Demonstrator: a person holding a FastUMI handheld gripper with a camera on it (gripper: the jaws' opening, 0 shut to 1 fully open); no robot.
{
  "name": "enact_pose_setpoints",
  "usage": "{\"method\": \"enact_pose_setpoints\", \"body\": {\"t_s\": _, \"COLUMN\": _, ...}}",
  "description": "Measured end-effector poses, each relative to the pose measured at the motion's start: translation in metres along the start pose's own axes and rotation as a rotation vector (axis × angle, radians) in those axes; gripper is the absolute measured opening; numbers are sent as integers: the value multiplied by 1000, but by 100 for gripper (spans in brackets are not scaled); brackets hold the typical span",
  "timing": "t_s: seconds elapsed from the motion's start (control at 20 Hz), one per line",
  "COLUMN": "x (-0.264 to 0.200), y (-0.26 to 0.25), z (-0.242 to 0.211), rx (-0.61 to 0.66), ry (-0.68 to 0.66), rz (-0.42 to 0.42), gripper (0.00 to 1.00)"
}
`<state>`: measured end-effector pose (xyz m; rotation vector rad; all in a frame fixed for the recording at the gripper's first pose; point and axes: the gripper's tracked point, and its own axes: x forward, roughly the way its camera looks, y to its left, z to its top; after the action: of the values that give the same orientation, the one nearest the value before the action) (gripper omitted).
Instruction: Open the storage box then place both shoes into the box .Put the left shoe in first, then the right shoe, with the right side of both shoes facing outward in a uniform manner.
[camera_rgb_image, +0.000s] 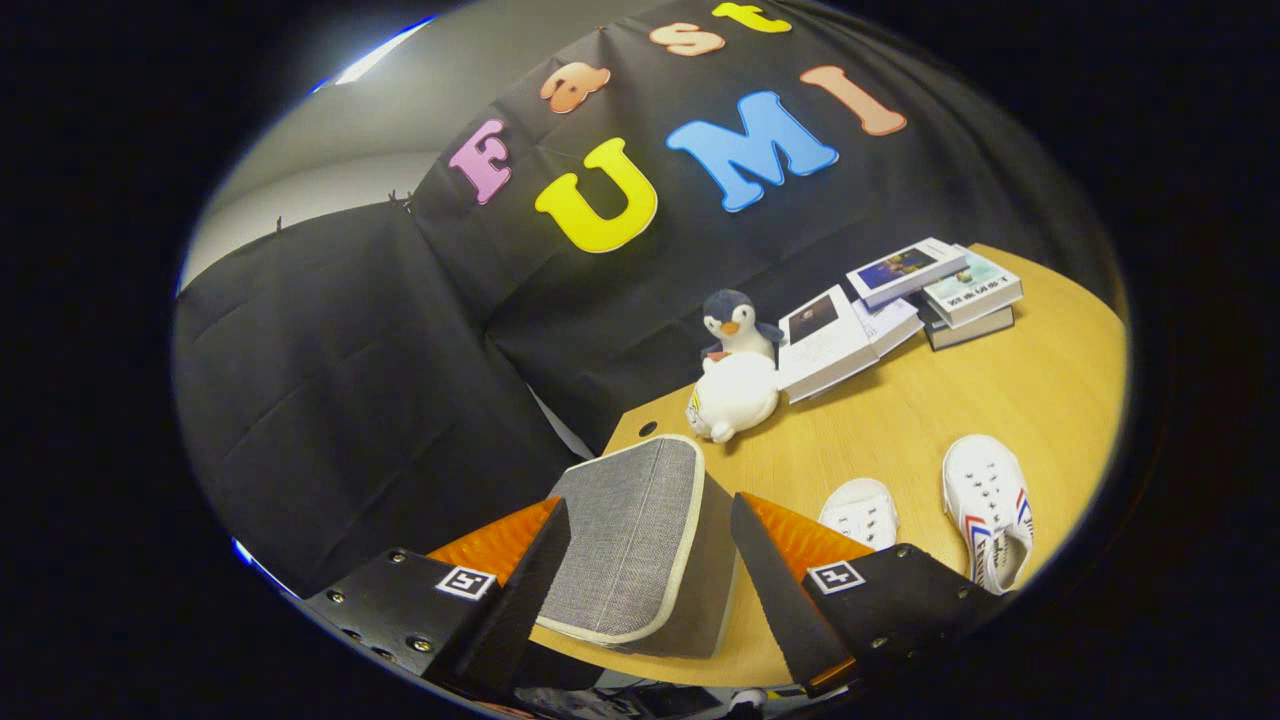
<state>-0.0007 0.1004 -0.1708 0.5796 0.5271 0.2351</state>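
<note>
Hovering over the table (1000, 400), the gripper (650, 570) has its fingers spread wide, one on each side of the grey box (635, 530) (lid down, no contact I can see). Two white shoes (985, 505) lie beyond the right finger, apart from the box. Penguin toy (738, 325) and books (900, 300) sit further back.
</note>
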Motion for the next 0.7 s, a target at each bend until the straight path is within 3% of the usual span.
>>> {"method": "enact_pose_setpoints", "body": {"t_s": 0.7, "x": 31, "y": -3, "z": -66, "rx": 353, "ry": 203, "rz": 66, "gripper": 94}}
